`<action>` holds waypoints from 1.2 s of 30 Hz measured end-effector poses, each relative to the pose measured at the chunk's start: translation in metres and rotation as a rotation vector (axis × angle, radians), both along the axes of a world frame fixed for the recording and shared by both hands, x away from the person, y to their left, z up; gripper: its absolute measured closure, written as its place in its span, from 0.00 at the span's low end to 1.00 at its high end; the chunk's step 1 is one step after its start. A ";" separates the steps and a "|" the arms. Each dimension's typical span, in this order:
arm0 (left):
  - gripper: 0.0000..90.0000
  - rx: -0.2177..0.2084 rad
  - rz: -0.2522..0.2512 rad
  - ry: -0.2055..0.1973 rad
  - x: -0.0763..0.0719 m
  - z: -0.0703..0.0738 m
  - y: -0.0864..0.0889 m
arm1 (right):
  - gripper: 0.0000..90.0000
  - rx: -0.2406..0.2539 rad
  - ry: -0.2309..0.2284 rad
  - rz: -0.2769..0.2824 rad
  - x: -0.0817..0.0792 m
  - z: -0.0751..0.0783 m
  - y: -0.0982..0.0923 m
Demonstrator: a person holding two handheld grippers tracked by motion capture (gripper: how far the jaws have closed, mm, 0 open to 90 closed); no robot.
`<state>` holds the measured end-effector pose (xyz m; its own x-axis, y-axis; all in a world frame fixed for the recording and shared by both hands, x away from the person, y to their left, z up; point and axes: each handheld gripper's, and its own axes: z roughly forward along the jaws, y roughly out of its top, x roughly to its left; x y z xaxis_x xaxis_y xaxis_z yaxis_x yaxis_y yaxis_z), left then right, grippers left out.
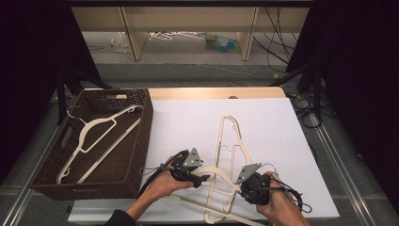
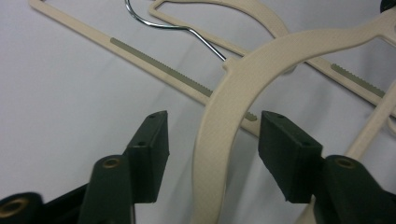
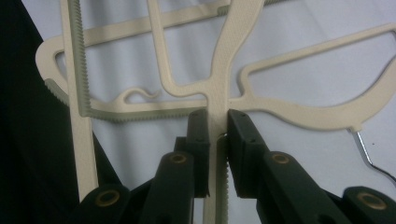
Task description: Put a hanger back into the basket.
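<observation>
Hangers [image 1: 226, 183] are piled at the near edge of the white board [image 1: 188, 122], long axes running near-to-far. Right gripper [image 3: 217, 126] is clamped on one hanger's bar. Left gripper [image 2: 212, 140] jaws are half spread, straddling a curved shoulder, pads not touching. Basket [image 1: 141, 141] is seen far left.

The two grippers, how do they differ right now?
The right gripper is shut on a cream hanger; the left gripper is open, with another hanger's curved arm between its pads, untouched. Both have black jaws and work over the white table.
</observation>
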<state>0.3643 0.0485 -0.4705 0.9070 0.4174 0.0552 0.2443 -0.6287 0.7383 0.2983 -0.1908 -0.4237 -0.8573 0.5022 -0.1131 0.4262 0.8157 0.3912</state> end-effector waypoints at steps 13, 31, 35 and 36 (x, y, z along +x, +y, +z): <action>0.72 0.002 -0.097 -0.030 0.001 0.011 0.002 | 0.89 0.008 -0.015 0.036 -0.001 0.004 -0.001; 0.86 -0.014 -0.191 -0.061 -0.029 0.066 0.017 | 0.50 0.294 -0.120 -0.027 0.000 0.045 -0.036; 0.94 -0.051 -0.174 -0.040 -0.036 0.075 0.020 | 0.46 0.346 -0.170 -0.095 0.000 0.054 -0.043; 0.95 -0.049 -0.157 -0.045 -0.038 0.076 0.021 | 0.45 0.355 -0.173 -0.095 0.001 0.055 -0.044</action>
<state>0.3265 0.0691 -0.3946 0.9584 0.2739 0.0802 0.1119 -0.6194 0.7770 0.2992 -0.2351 -0.3683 -0.7885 0.6124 -0.0568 0.3967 0.5770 0.7140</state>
